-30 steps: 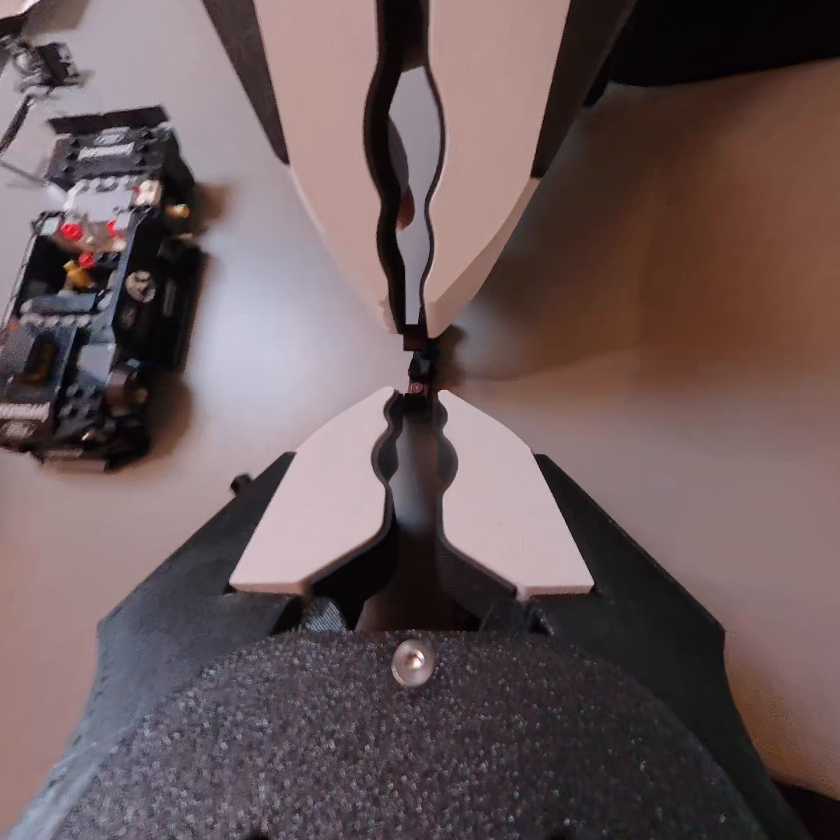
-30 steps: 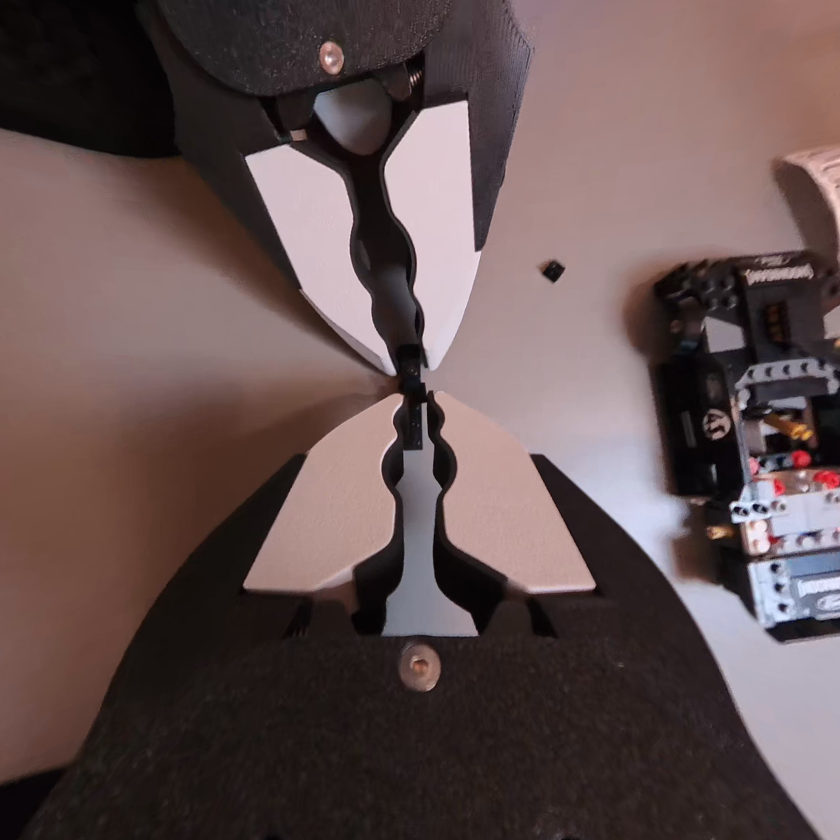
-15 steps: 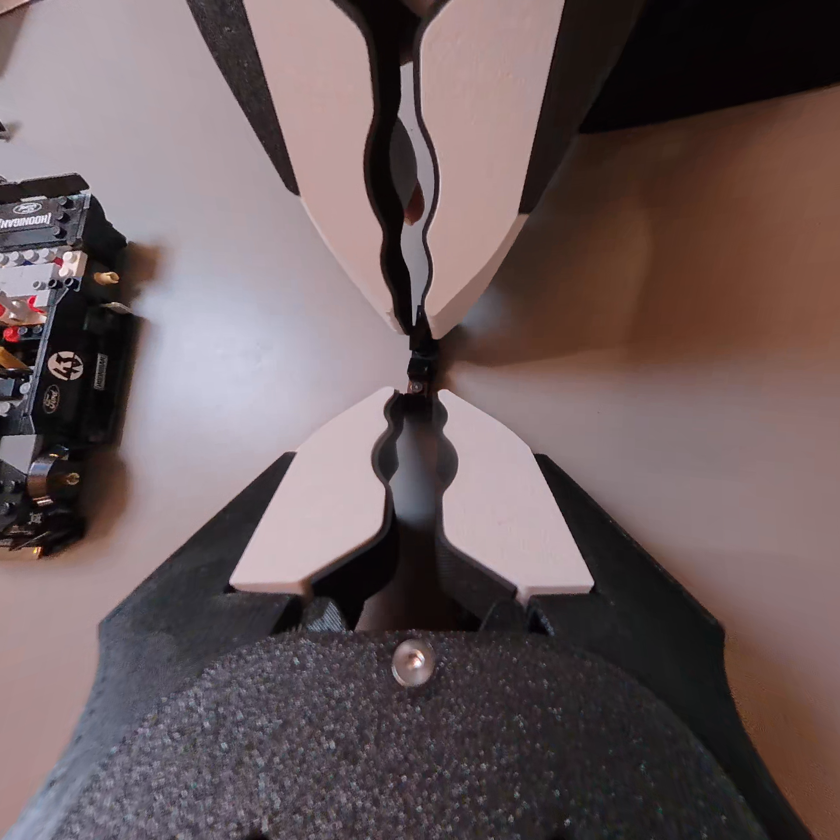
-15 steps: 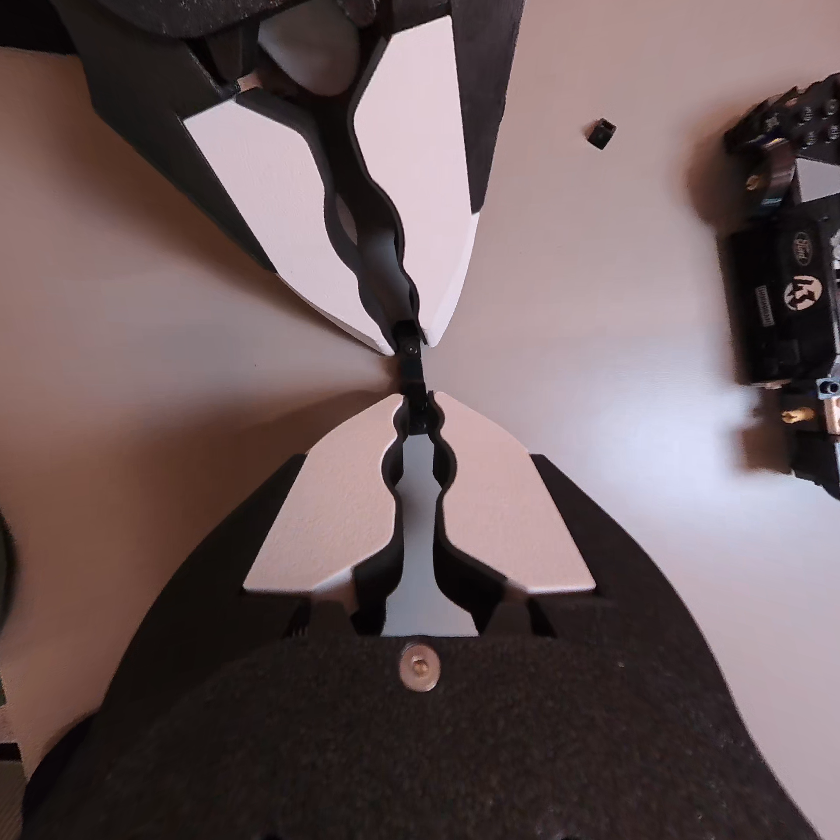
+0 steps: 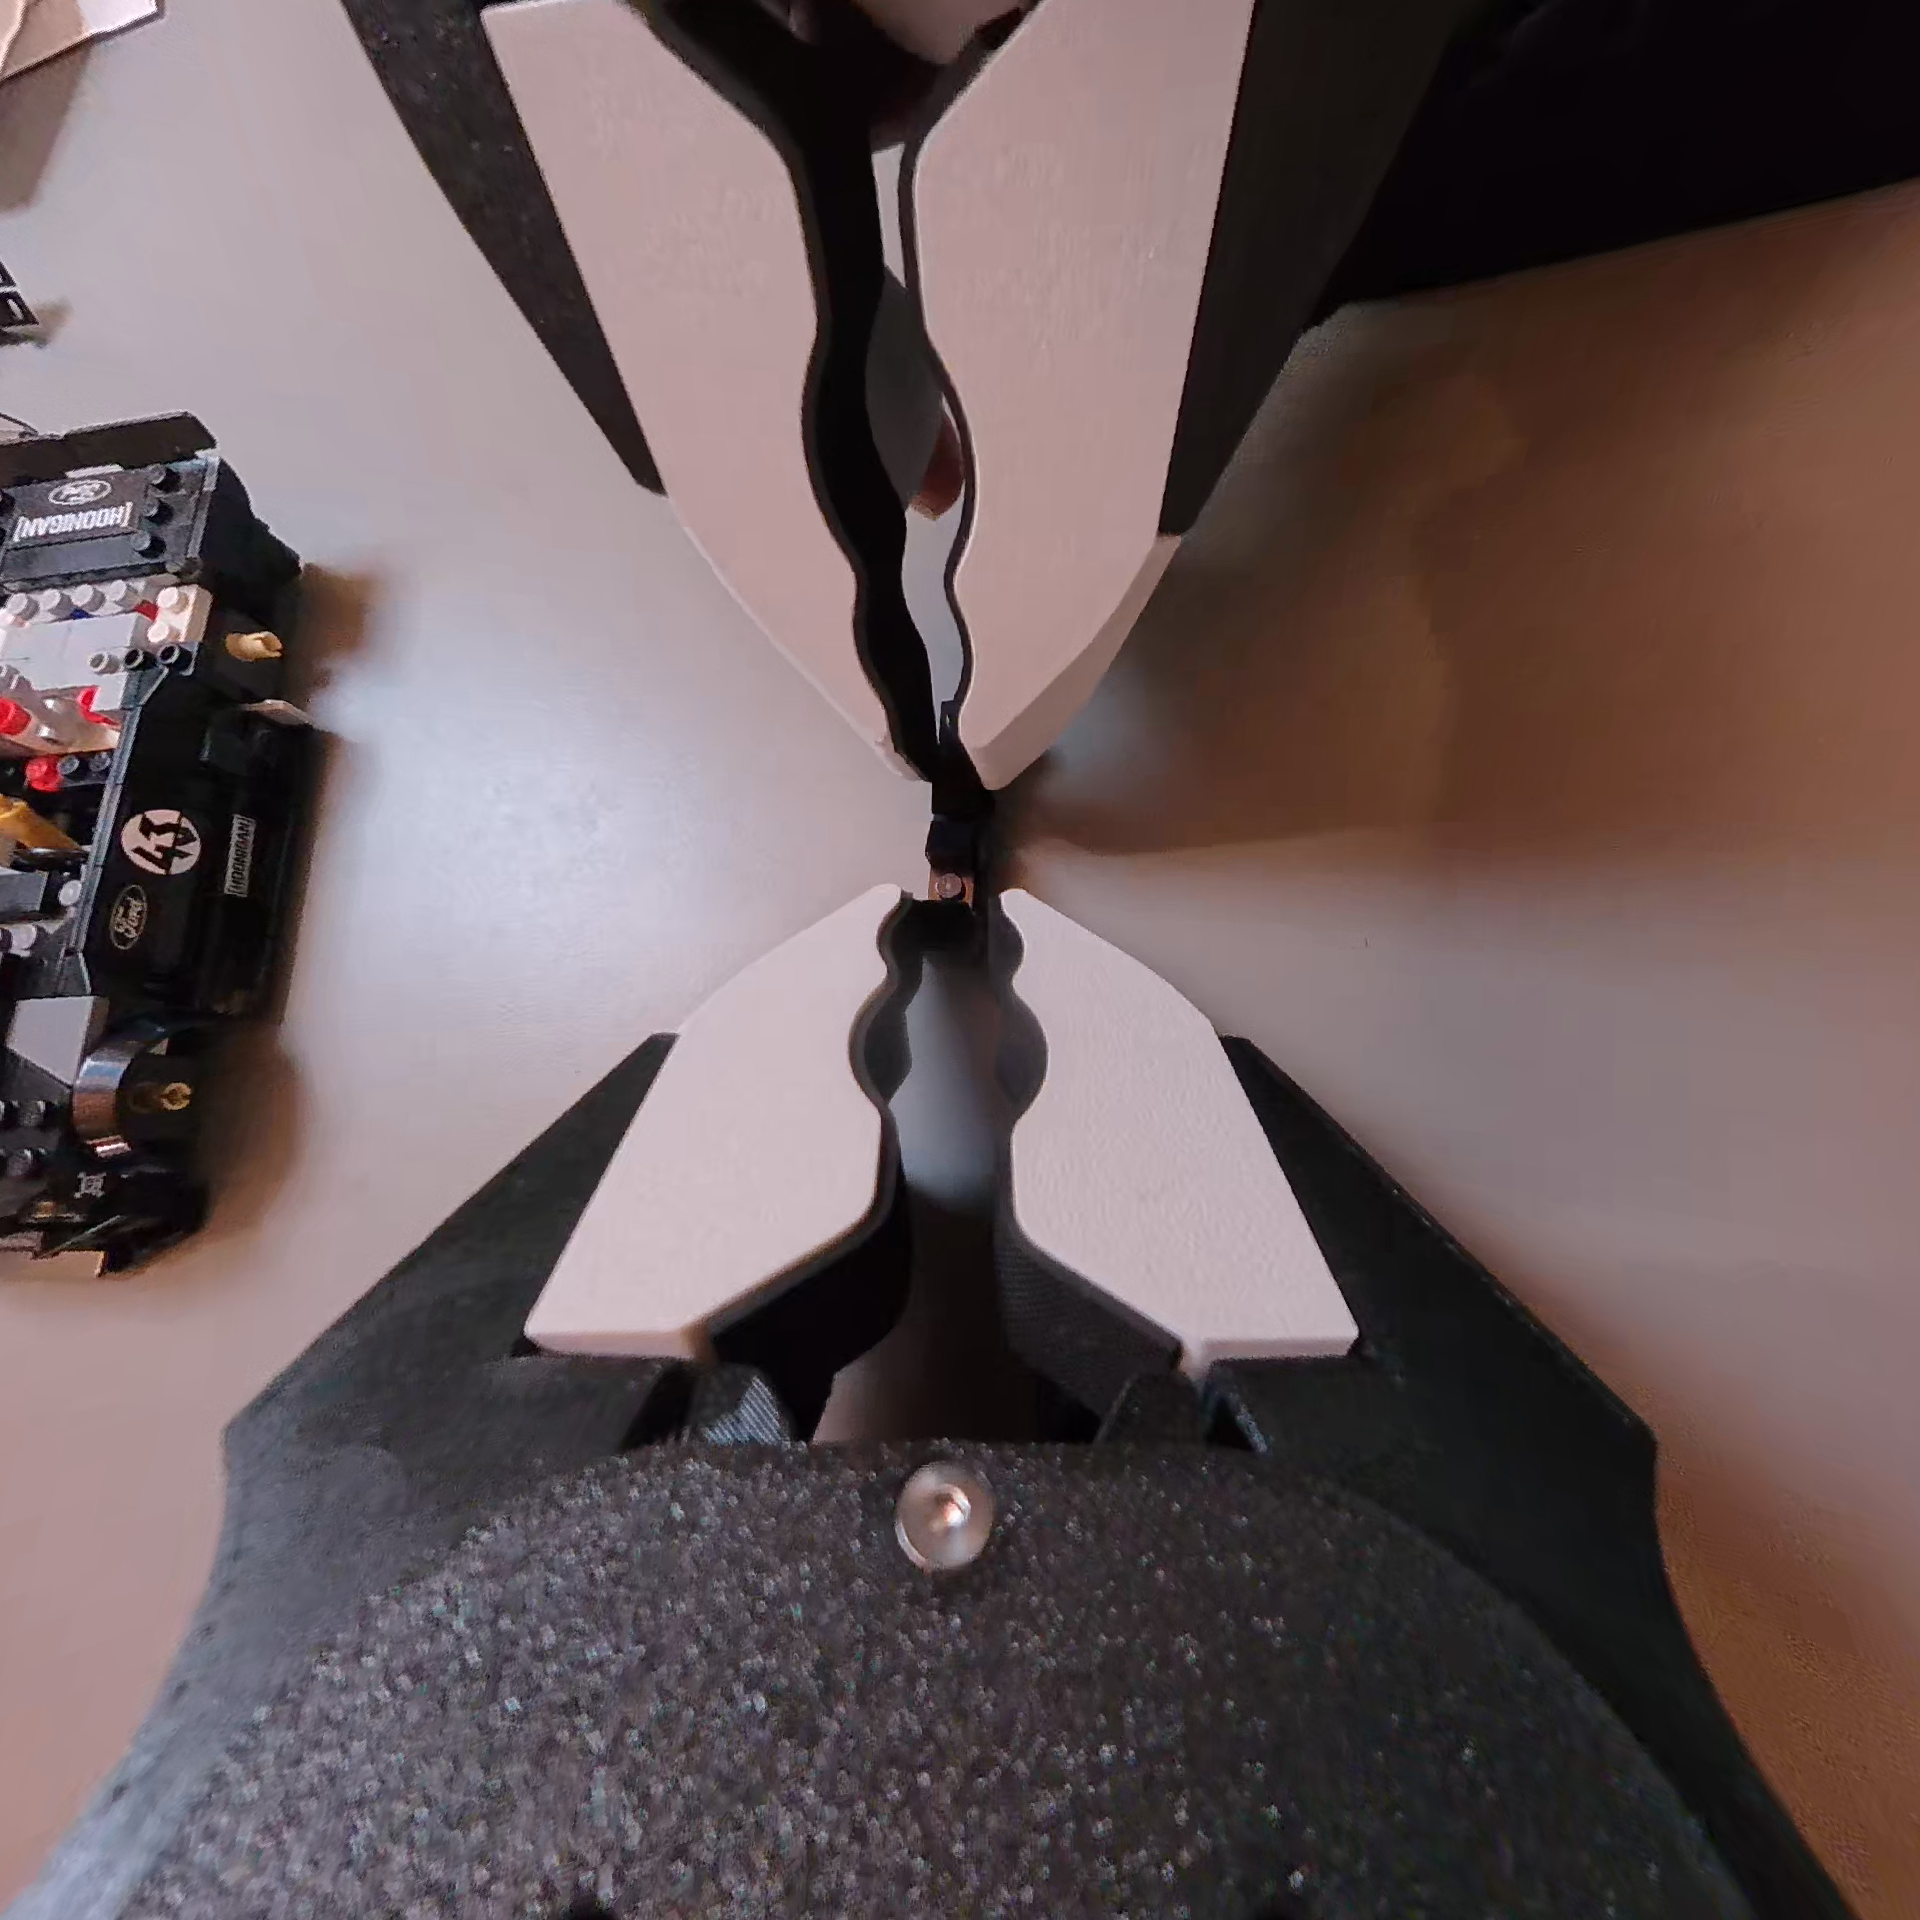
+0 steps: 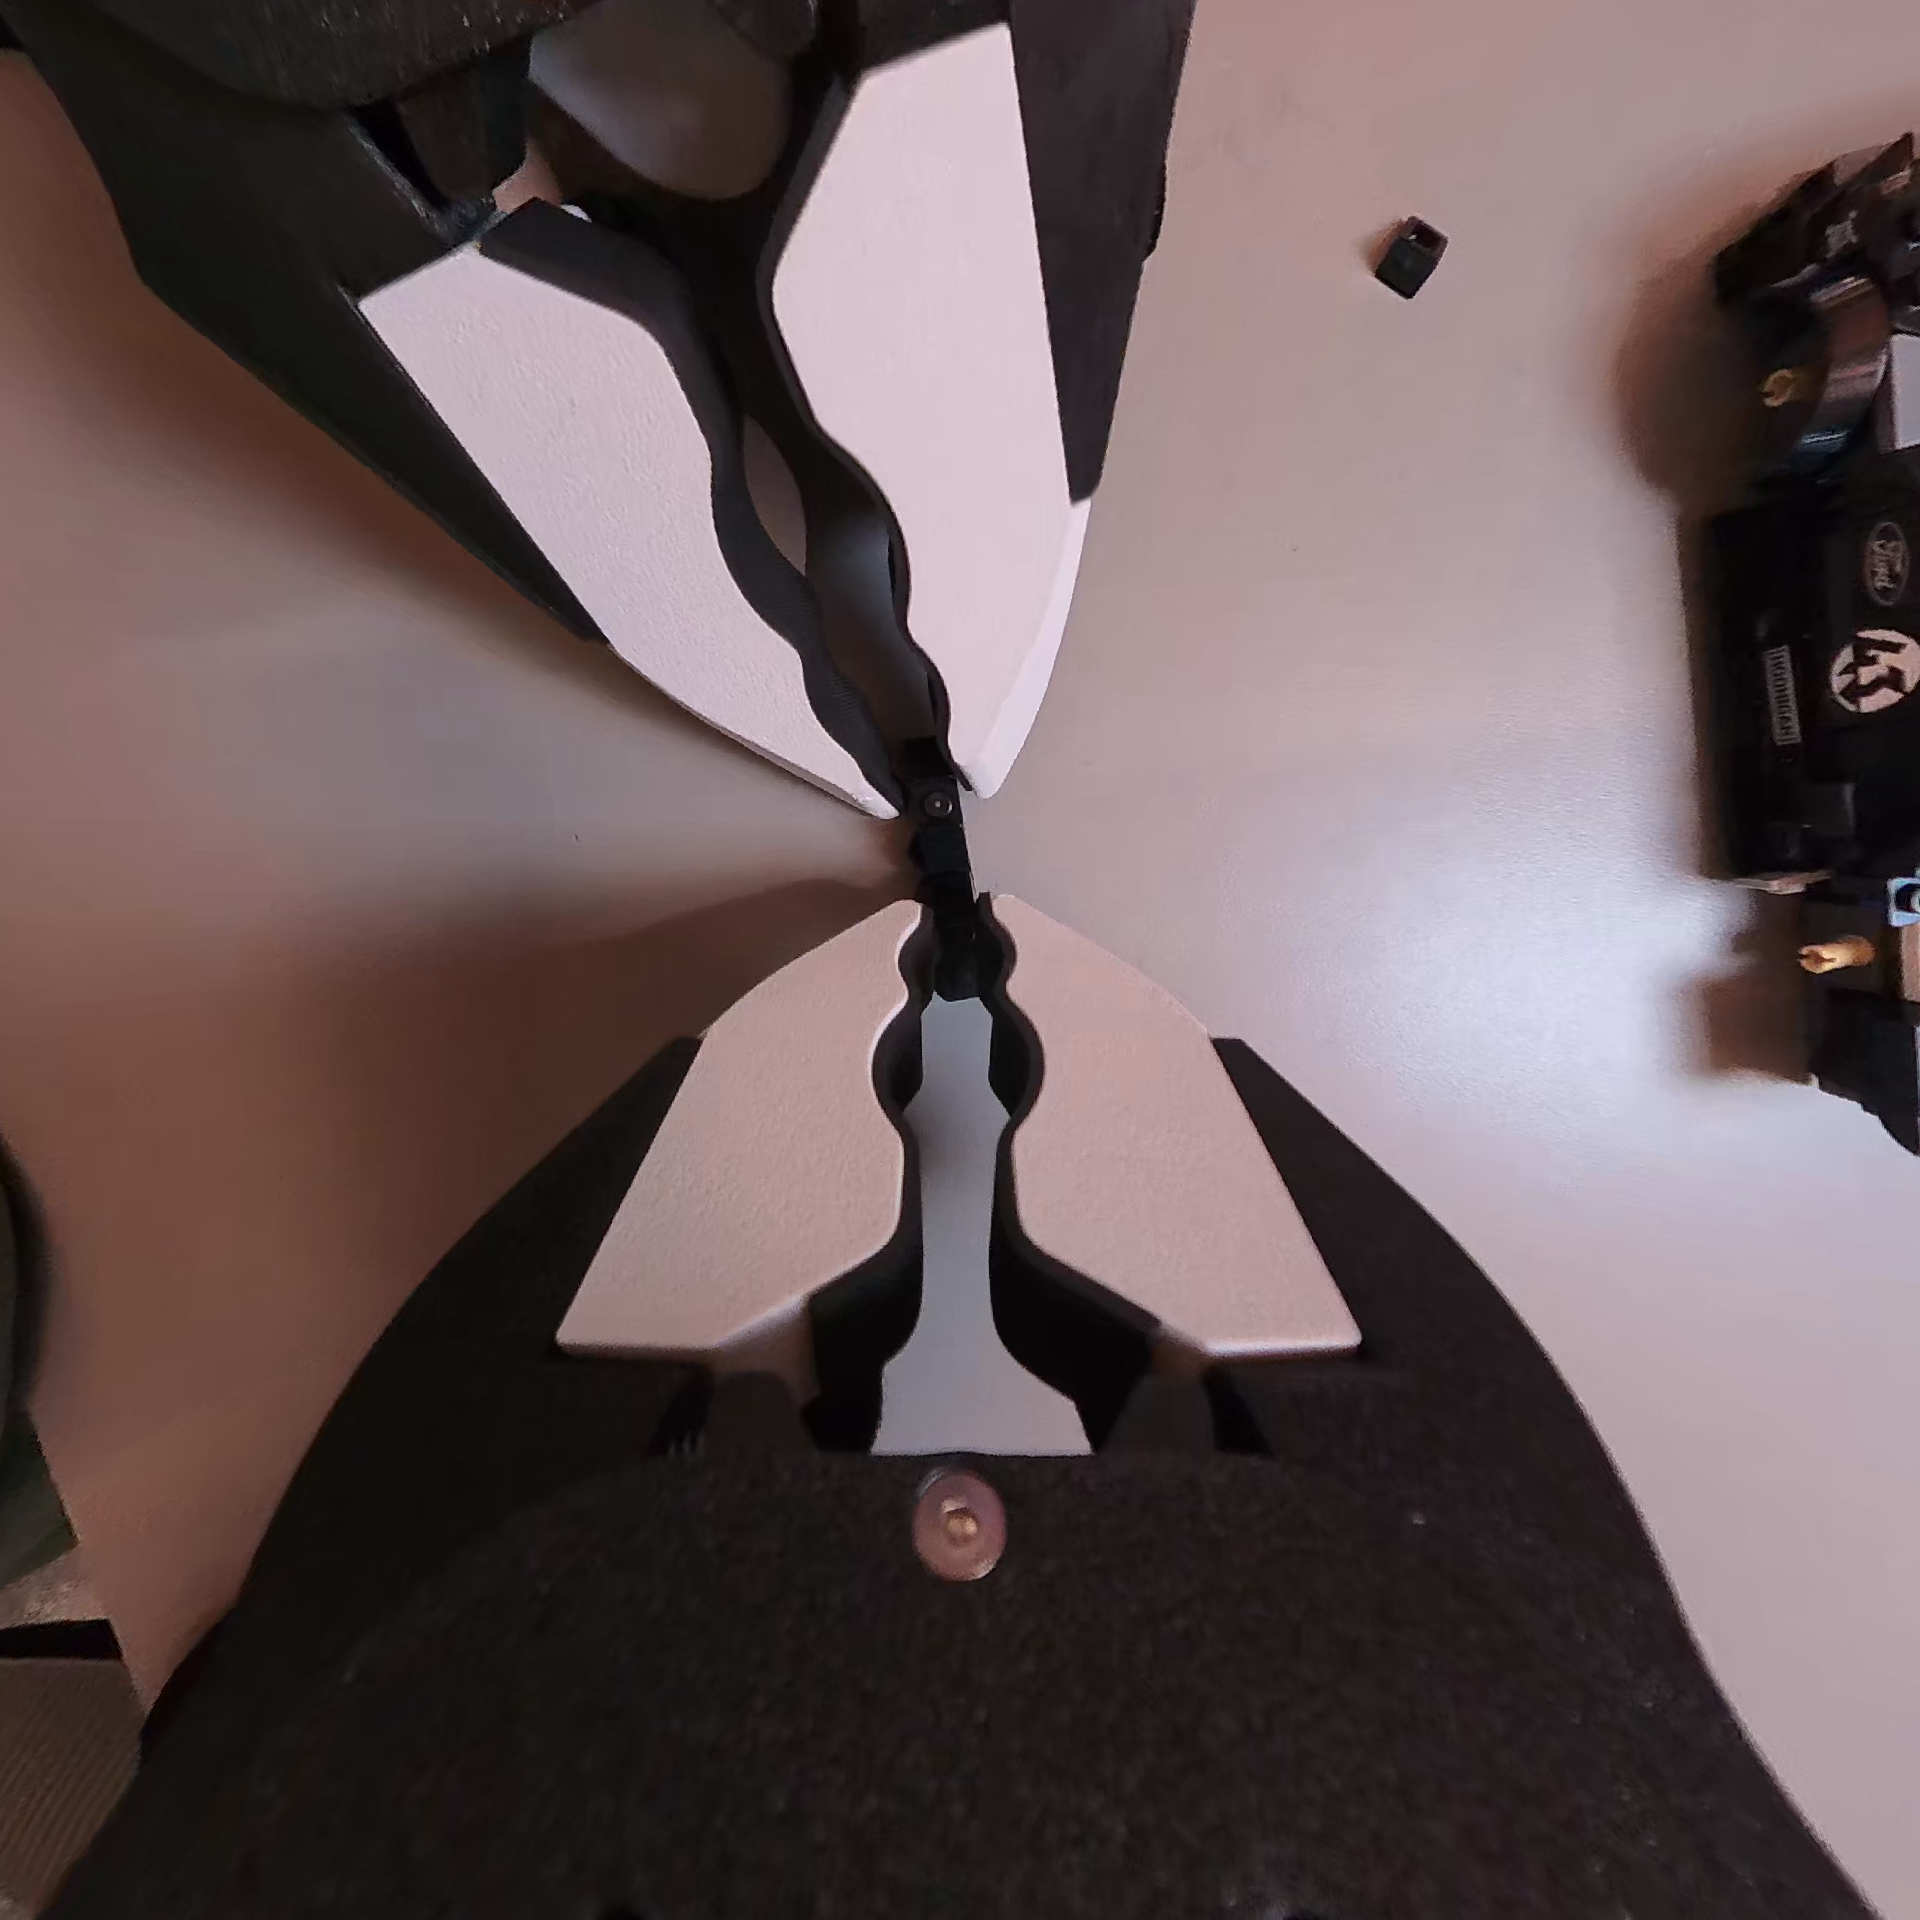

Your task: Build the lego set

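A small black lego piece point(image 5: 954, 840) hangs above the table, pinched from both ends. My left gripper point(image 5: 951, 906) is shut on its near end, where a small round stud shows. My right gripper point(image 5: 948, 756) comes in from the top of the left wrist view and is shut on the far end. In the right wrist view my right gripper point(image 6: 951, 920) holds the piece point(image 6: 940, 854) from below and the left gripper point(image 6: 928, 792) from above. The two grippers stand tip to tip. The partly built black lego car point(image 5: 125, 831) lies on the table to the side; it also shows in the right wrist view point(image 6: 1818, 675).
A loose small black lego part point(image 6: 1410, 255) lies on the table between the grippers and the car. Paper point(image 5: 62, 31) lies at the far corner beyond the car. A dark mass point(image 5: 1683, 125) borders the table on the other side. Both grippers' tips are close together, under 4 cm apart.
Both grippers stay shut on the piece, tip to tip, and have moved together over the table. The car has slid toward the edge of both views. The right gripper has tilted a little.
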Tool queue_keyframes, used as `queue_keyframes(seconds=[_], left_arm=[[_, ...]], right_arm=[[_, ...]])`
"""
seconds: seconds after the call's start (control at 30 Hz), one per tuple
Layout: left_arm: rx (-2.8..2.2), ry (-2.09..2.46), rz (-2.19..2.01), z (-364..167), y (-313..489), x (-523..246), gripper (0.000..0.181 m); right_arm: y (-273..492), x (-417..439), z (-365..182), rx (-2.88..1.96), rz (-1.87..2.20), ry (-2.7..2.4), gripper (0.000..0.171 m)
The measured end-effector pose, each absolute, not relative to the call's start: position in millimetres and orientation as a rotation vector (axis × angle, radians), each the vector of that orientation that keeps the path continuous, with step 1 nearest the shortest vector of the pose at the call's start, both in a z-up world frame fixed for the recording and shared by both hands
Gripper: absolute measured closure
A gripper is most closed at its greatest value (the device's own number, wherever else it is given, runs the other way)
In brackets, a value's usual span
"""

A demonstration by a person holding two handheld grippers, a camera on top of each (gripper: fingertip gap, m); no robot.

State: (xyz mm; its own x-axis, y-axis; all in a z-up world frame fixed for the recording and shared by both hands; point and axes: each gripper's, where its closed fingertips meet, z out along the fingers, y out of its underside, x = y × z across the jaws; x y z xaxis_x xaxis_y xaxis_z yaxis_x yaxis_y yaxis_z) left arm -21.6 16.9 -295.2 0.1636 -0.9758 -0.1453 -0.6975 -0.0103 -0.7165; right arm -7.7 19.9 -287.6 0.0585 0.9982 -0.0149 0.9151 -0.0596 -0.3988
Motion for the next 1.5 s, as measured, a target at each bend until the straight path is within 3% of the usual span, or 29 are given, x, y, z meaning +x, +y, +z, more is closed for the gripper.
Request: queue_keyframes(seconds=[0.77, 1.0, 1.5], left_arm=[[-1.759, 1.581, -0.535, -295.0, 17.1, -23.8, 0.169], [-1.751, 1.589, -0.53, -295.1, 16.4, -23.8, 0.169], [-1.748, 1.595, -0.532, -295.1, 15.4, -24.0, 0.169]], right_arm=[[20.5, -10.5, -289.2, -2.153, 0.388, -1.938, 0.163], [23.6, -11.0, -281.5, -2.072, 0.468, -1.85, 0.152], [17.9, -15.2, -286.3, -2.038, 0.517, -1.896, 0.164]])
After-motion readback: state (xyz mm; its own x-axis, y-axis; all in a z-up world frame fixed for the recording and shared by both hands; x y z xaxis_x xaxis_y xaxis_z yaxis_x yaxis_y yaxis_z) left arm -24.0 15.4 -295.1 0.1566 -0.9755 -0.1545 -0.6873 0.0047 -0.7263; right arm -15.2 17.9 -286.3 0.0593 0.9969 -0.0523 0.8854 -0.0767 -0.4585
